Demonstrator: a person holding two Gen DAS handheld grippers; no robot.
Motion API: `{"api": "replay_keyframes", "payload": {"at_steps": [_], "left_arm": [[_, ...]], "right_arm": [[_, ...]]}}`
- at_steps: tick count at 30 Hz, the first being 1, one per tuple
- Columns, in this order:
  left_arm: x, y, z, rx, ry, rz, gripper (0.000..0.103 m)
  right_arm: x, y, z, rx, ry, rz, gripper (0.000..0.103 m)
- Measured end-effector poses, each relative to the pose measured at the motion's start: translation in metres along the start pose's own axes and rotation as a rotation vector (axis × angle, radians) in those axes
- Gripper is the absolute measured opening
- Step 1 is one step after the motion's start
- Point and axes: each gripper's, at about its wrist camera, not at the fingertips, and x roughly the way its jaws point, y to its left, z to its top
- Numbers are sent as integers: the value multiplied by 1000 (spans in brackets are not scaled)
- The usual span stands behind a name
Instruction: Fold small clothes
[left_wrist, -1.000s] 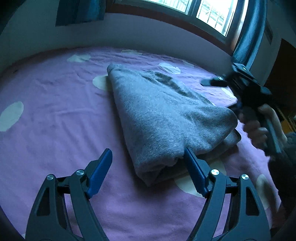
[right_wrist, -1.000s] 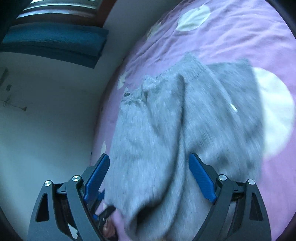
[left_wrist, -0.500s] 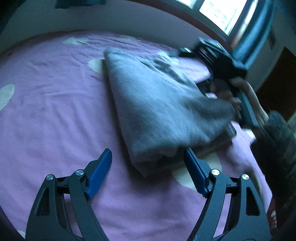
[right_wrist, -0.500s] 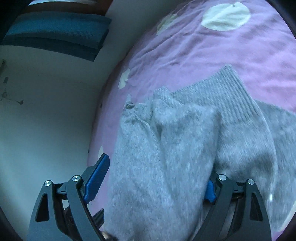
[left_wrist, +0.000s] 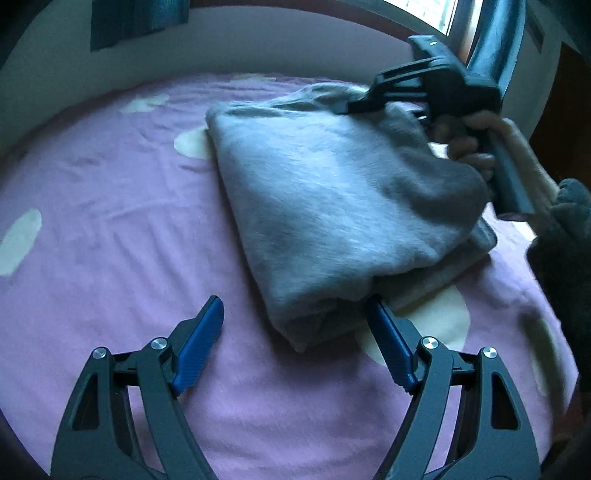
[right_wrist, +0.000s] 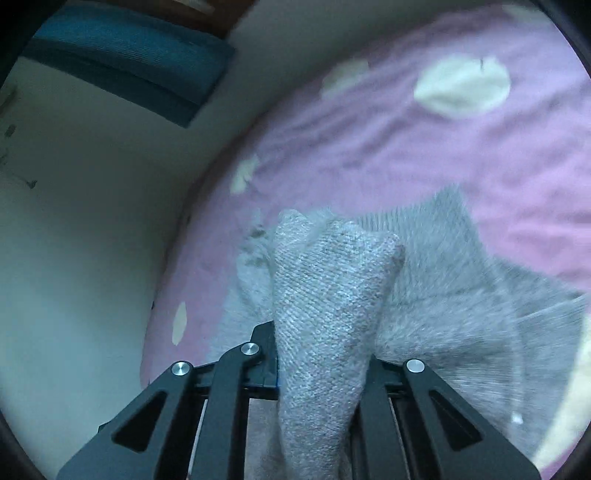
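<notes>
Now: your right gripper (right_wrist: 321, 354) is closing on a bunched fold of the sweater (left_wrist: 332, 206); your left gripper (left_wrist: 295, 343) hangs wide open with nothing in it.

Sweater, grey knit, lies folded on the purple blanket (left_wrist: 110, 229), partly over one of its pale spots. Right-wrist view: a ridge of knit stands up between your right jaws, which have drawn in tight against it on both sides. Left-wrist view: that gripper sits at the sweater's far edge, near the wall, your hand (left_wrist: 469, 144) on its handle, a dark sleeve (left_wrist: 565, 236) behind; cloth there is pulled up off the blanket. Your left gripper's blue pads (left_wrist: 199, 343) sit apart at the near corner of the sweater, the right-side pad just beside the folded edge; contact not clear. Motion blur on the cloth.
</notes>
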Motion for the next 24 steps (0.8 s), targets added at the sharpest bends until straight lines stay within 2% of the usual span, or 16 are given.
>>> {"api": "replay_keyframes", "payload": {"at_steps": [3, 8, 11, 13, 14, 15, 17, 19, 24], "left_arm": [[5, 6, 4, -20, 7, 19, 79], [14, 20, 8, -90, 21, -32, 79], [14, 24, 8, -101, 18, -44, 79], [16, 25, 9, -110, 17, -53, 79], [17, 29, 11, -113, 14, -57, 79], [18, 31, 11, -118, 14, -59, 79], [18, 31, 9, -123, 13, -64, 79], [17, 32, 9, -129, 10, -72, 79], [18, 29, 11, -121, 12, -63, 80]], "right_arm": [[-17, -13, 4, 19, -26, -19, 10], [-7, -57, -8, 93, 19, -52, 10], [-2, -76, -15, 173, 21, 8, 10], [-14, -76, -19, 206, -4, 19, 15], [-20, -74, -22, 206, -10, 20, 23], [-31, -73, -28, 200, -17, 21, 36], [-53, -65, -43, 180, -38, 8, 50], [-86, -65, -67, 165, -51, 7, 53], [-132, -57, -122, 186, -81, 30, 58]]}}
